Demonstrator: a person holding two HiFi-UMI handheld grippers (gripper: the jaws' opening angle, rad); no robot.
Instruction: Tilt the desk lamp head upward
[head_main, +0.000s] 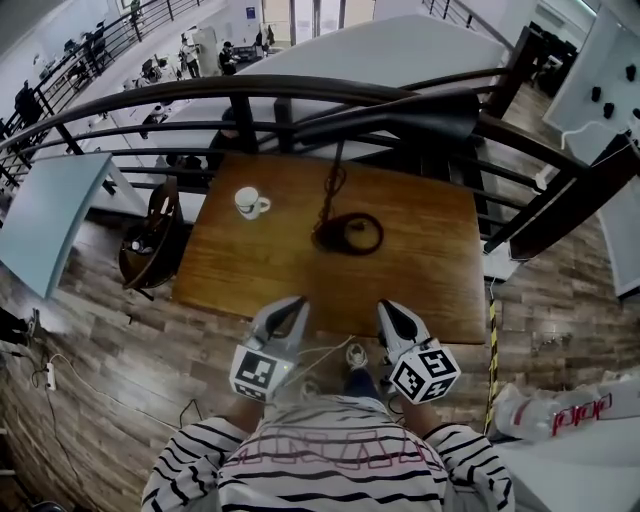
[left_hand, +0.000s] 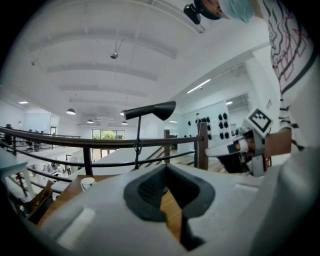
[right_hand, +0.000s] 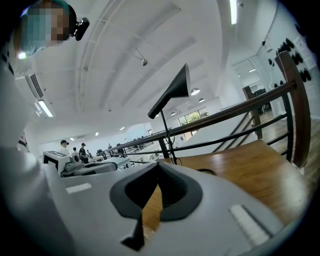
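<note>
The black desk lamp stands on the wooden table (head_main: 250, 270), its round base (head_main: 347, 232) near the middle and its thin stem (head_main: 330, 185) rising to the long dark head (head_main: 400, 118). In the left gripper view the head (left_hand: 152, 110) hangs ahead and above, roughly level. The right gripper view shows the head (right_hand: 172, 92) slanting up from the stem (right_hand: 164, 142). My left gripper (head_main: 291, 310) and right gripper (head_main: 391, 312) hover side by side at the table's near edge, well short of the lamp. Both are shut and empty in the left gripper view (left_hand: 167, 170) and the right gripper view (right_hand: 159, 167).
A white cup (head_main: 248, 202) sits at the table's far left. A dark railing (head_main: 200, 95) runs behind the table, over a drop to a lower floor. A wooden chair (head_main: 150, 245) stands at the left, white bags (head_main: 560, 405) lie at the right.
</note>
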